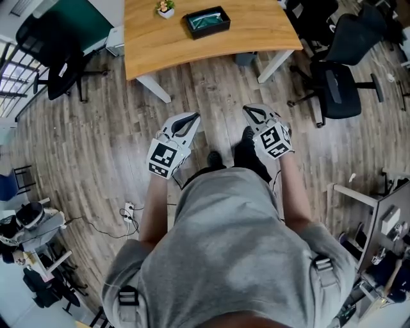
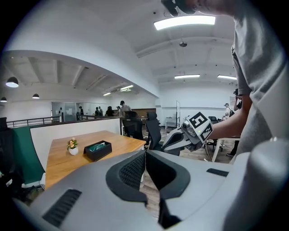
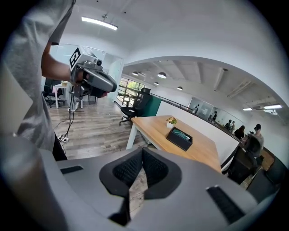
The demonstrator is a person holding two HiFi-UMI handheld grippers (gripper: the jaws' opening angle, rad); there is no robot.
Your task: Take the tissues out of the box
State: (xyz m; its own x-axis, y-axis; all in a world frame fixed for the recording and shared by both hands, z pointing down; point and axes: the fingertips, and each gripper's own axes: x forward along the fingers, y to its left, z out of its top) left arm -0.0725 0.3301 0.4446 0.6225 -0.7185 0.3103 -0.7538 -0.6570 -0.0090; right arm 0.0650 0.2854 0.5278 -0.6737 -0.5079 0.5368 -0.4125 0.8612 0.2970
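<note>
**Head view: both claws closed, tissue box far off on the desk**

Head view shows the left claw (image 1: 191, 118) and right claw (image 1: 250, 111) side by side over the wooden floor (image 1: 96, 147), just ahead of the person's grey shirt (image 1: 230, 250). In each gripper view the jaws are pressed together with nothing between them. The black tissue box (image 1: 206, 22) sits on the wooden desk (image 1: 262, 29), well apart from both claws. Something teal shows through its open top. A small potted plant (image 1: 165, 8) stands just beside the box. A black office chair (image 1: 336, 86) stands to the right of the desk.
</note>
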